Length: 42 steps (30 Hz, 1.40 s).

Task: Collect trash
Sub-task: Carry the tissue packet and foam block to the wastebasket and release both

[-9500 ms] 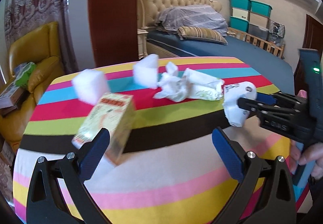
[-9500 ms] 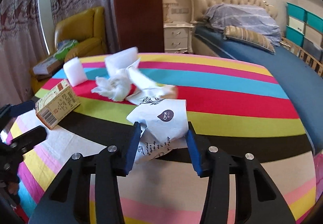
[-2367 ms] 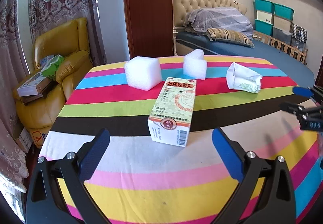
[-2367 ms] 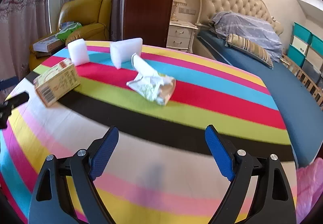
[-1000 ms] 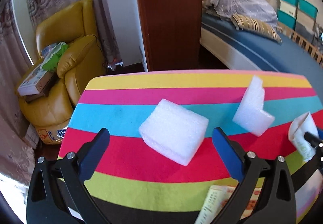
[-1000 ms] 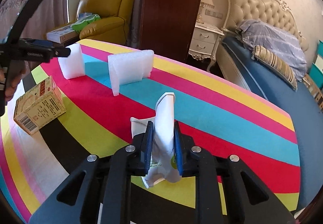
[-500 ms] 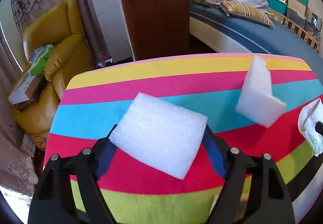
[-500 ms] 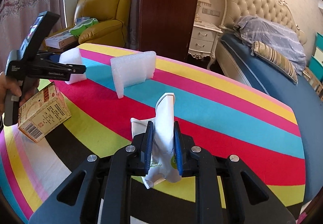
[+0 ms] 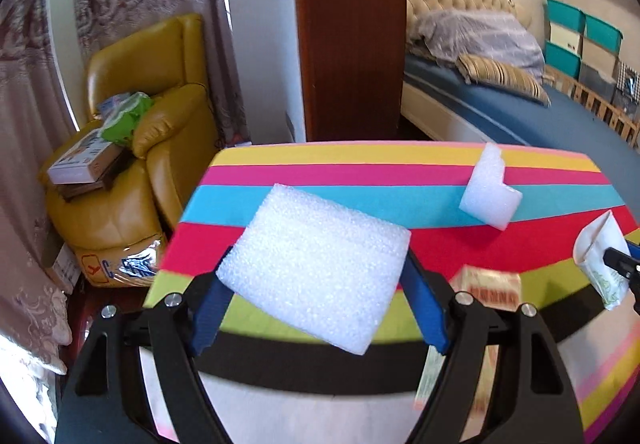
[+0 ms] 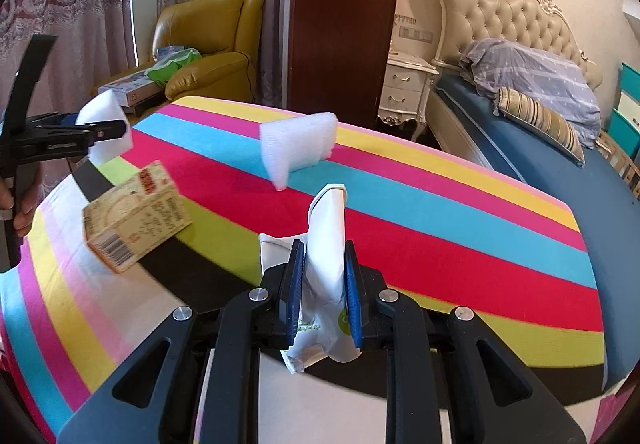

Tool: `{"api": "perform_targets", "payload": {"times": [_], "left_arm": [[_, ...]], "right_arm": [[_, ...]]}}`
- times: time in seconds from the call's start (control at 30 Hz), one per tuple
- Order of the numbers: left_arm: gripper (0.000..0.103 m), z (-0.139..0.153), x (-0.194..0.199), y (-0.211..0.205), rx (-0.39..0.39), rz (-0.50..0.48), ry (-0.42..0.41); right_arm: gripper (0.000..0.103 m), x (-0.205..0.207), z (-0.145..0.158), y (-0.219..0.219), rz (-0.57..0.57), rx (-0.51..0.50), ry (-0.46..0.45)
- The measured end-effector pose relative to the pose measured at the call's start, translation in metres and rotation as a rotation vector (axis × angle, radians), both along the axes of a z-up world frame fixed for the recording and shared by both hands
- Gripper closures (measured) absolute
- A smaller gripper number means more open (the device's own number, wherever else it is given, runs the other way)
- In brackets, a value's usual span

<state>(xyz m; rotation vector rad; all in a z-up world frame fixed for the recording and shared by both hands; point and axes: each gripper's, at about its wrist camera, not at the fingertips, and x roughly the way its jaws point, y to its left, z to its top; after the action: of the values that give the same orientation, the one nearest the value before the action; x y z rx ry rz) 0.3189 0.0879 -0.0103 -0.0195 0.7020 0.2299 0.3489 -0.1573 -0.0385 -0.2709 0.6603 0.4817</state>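
While the left hand-held gripper clamped its blue pads against the two sides of a white foam block, the block hung tilted above the near left part of the striped tabletop; seen from the right wrist camera, that same block sat well clear of the cloth at the far left, with a person's fingers wrapped round the handle below it. The right hand-held gripper was closed tight on a crumpled white paper wrapper, which stood up between the pads and poked out above and below them. A second foam piece, L-shaped, stood on the tabletop across the blue and pink stripes, beyond the wrapper and apart from both tools. A cardboard box with a barcode on its near end lay near the left edge, over the green and black stripes, looking blurred. Behind the tabletop stood a yellow armchair piled with packages, a dark wooden pillar and a bed with a tufted headboard.
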Motion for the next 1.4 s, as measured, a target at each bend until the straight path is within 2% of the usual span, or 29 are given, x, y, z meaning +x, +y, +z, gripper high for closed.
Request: {"api": "perform_targets", "payload": {"times": [0.3, 0.57, 0.7, 0.87, 1.17, 1.4], "left_arm": [[0.027, 0.014, -0.098, -0.023, -0.007, -0.043, -0.085], [0.026, 0.019, -0.169, -0.077, -0.031, -0.131, -0.137], [0.026, 0.02, -0.192, -0.107, -0.009, -0.171, -0.15], [0.026, 0.021, -0.204, -0.14, -0.008, -0.216, -0.167], [0.026, 0.026, -0.21, -0.187, -0.01, -0.277, -0.189], [0.026, 0.025, -0.211, -0.205, -0.004, -0.306, -0.182]], "right_arm": [[0.083, -0.058, 0.002, 0.0, -0.008, 0.006, -0.035], [0.083, -0.113, 0.017, -0.008, -0.012, 0.021, -0.082], [0.083, -0.14, 0.025, -0.018, -0.02, 0.032, -0.108], [0.083, -0.161, 0.03, -0.037, -0.043, 0.052, -0.123], [0.083, -0.177, 0.037, -0.061, -0.077, 0.08, -0.145], [0.083, -0.183, 0.035, -0.073, -0.101, 0.094, -0.148]]}}
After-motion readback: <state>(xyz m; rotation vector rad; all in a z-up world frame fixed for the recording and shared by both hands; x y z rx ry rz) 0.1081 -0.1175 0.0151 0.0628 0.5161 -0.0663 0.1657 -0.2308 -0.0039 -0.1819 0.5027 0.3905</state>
